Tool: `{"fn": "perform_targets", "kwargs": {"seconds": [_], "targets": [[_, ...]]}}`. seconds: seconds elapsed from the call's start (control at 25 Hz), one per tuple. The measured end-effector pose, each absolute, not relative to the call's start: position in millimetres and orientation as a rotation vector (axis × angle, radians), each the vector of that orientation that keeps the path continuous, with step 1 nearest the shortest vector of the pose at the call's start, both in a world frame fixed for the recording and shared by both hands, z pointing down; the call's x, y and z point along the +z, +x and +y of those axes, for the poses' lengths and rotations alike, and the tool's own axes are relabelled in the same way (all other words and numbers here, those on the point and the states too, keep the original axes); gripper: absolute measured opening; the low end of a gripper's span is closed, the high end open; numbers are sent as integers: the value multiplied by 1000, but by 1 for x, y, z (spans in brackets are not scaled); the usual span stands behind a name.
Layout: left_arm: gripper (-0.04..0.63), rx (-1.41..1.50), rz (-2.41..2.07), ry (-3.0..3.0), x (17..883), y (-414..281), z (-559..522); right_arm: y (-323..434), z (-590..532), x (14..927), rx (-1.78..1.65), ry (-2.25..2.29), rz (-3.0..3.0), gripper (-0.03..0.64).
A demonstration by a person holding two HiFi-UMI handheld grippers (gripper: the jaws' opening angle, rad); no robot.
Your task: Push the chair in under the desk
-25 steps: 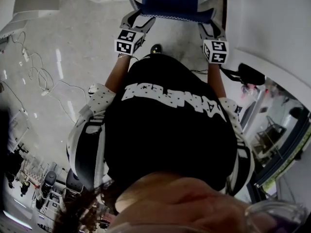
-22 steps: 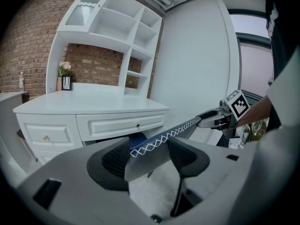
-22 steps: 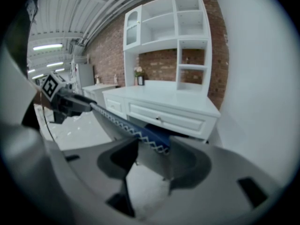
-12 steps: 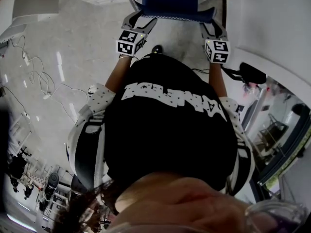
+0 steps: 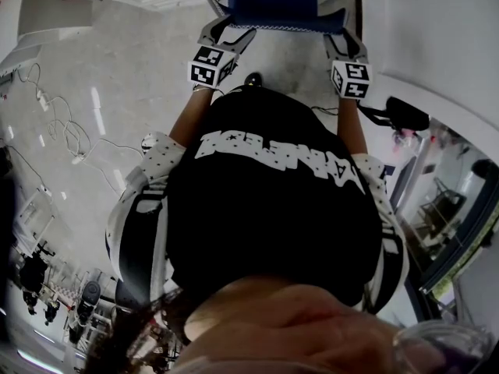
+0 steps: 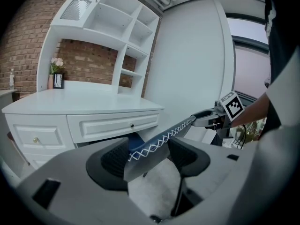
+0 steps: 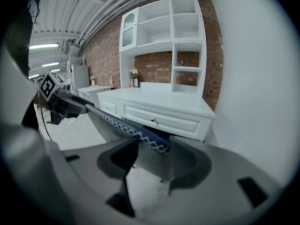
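Left tongs (image 5: 224, 28) and right tongs (image 5: 340, 39) each clamp the top edge of the chair (image 5: 273, 2) back. I judge the push under way: chair close before the counter (image 6: 84, 102), not fully in. Next: drive both tongs forward evenly. Drawer (image 6: 115, 124) shut; far vase (image 6: 50, 80) holds flowers; shelves (image 6: 136, 36) look empty.

Left gripper (image 5: 228, 28), right gripper (image 5: 341, 39), both seemingly clamped
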State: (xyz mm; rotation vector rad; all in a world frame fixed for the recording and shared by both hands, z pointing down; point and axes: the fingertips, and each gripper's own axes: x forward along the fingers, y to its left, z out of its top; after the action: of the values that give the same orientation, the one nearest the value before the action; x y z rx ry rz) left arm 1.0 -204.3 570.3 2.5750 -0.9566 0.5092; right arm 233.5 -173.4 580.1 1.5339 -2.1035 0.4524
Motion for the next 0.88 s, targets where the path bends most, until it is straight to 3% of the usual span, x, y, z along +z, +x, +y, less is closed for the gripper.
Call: {"fn": "perform_targets", "kwargs": {"seconds": [0.88], "targets": [[307,505,-983,2575,565,3,-220,236,-190,574,447,1546,-2123,209]]}}
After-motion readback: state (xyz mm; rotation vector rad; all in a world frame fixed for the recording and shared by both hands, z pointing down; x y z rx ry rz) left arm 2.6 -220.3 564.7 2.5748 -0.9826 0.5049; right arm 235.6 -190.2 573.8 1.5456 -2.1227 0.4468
